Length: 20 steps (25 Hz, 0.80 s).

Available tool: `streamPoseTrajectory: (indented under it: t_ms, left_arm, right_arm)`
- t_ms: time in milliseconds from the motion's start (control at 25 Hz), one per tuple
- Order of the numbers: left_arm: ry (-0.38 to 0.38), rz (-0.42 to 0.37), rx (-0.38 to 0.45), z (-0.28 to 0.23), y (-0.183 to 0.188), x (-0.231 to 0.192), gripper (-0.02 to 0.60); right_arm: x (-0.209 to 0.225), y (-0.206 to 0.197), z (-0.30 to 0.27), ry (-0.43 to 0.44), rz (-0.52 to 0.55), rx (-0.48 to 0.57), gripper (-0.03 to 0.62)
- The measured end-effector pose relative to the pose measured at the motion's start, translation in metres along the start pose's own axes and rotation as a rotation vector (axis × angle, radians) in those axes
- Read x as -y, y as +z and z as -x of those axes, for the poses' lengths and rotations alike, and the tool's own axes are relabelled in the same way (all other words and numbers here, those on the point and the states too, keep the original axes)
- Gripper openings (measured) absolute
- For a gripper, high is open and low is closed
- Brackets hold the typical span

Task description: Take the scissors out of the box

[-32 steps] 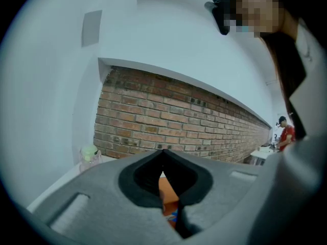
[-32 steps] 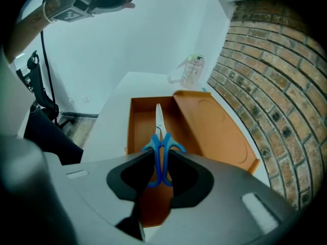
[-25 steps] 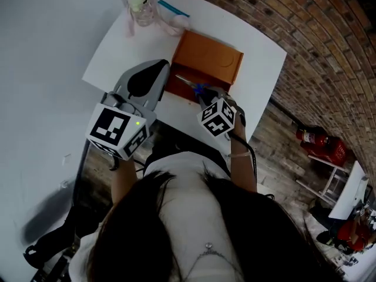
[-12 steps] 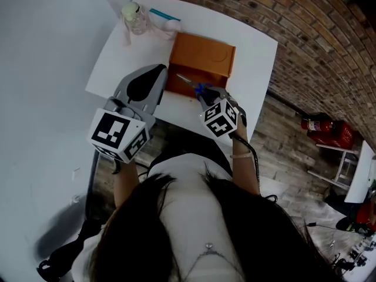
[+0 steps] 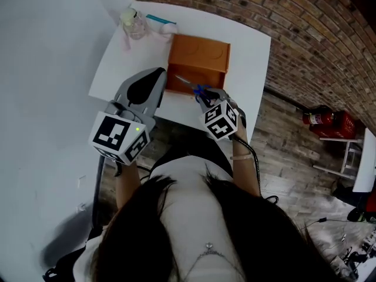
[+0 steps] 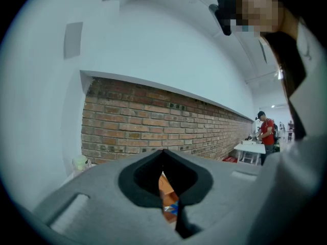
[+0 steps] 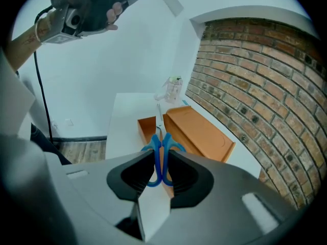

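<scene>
The right gripper (image 7: 161, 160), clamped part-open on the scissors (image 7: 159, 134) by their blue handles, has raised them just above the open box (image 5: 200, 51) at its 12 o'clock, so removal is nearly complete, while the left gripper (image 5: 160, 72) holds closed and empty at the box's 9 o'clock.
</scene>
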State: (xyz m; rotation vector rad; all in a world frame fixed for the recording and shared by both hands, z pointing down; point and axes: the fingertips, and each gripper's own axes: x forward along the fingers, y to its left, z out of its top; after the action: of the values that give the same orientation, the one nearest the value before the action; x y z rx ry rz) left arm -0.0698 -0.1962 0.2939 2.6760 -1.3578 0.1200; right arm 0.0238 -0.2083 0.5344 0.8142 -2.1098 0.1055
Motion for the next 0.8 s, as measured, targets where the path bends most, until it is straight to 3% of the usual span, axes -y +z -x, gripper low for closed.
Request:
streamPoseTrajectory:
  t_ms: [800]
  left_arm:
    - [-0.083,-0.040,0.007,0.060,0.002,0.025,0.000]
  right_arm:
    - [-0.034,0.012,0.043,-0.133,-0.121,0.080,0.097]
